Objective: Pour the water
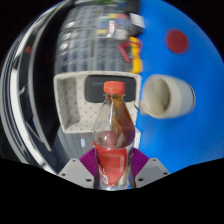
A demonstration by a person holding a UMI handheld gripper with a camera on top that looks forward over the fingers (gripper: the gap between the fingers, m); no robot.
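A clear plastic bottle (112,140) with a red cap and a red label stands upright between my fingers. My gripper (111,168) is shut on the bottle, with the purple pads (86,160) pressing its labelled lower part from both sides. Beyond the bottle to the right lies a white cup (166,96), seen with its mouth facing me, on a blue surface (190,130).
A white perforated basket (78,104) with a dark panel stands just behind the bottle. Farther back are shelves with colourful packages (122,30). A red round mark (177,41) shows on the blue surface at the far right.
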